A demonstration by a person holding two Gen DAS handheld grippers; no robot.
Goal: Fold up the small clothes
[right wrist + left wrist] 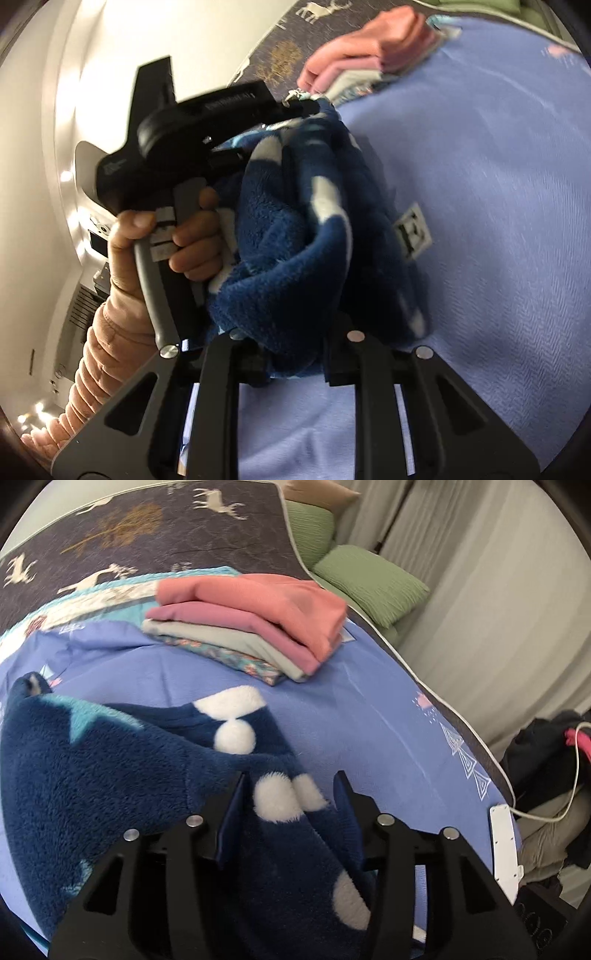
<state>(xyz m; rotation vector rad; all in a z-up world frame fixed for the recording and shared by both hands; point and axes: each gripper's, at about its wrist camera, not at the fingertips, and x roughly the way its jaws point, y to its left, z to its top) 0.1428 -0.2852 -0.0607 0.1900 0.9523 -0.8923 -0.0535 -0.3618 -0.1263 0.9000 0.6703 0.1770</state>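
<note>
A navy fleece garment with white dots and a pale blue star lies bunched on the blue sheet. My left gripper is low over it, its jaws apart; a fold of the fleece runs loosely between the fingers. In the right wrist view the same fleece hangs in a heap, and my right gripper is shut on its lower edge, the fingertips buried in the pile. A hand in a peach sleeve holds the left gripper just beyond the fleece.
A stack of folded clothes, coral on top, sits further back on the sheet. Behind it lie a dark deer-print quilt and green pillows. A white device with a cable sits at the bed's right edge, beside dark clothing.
</note>
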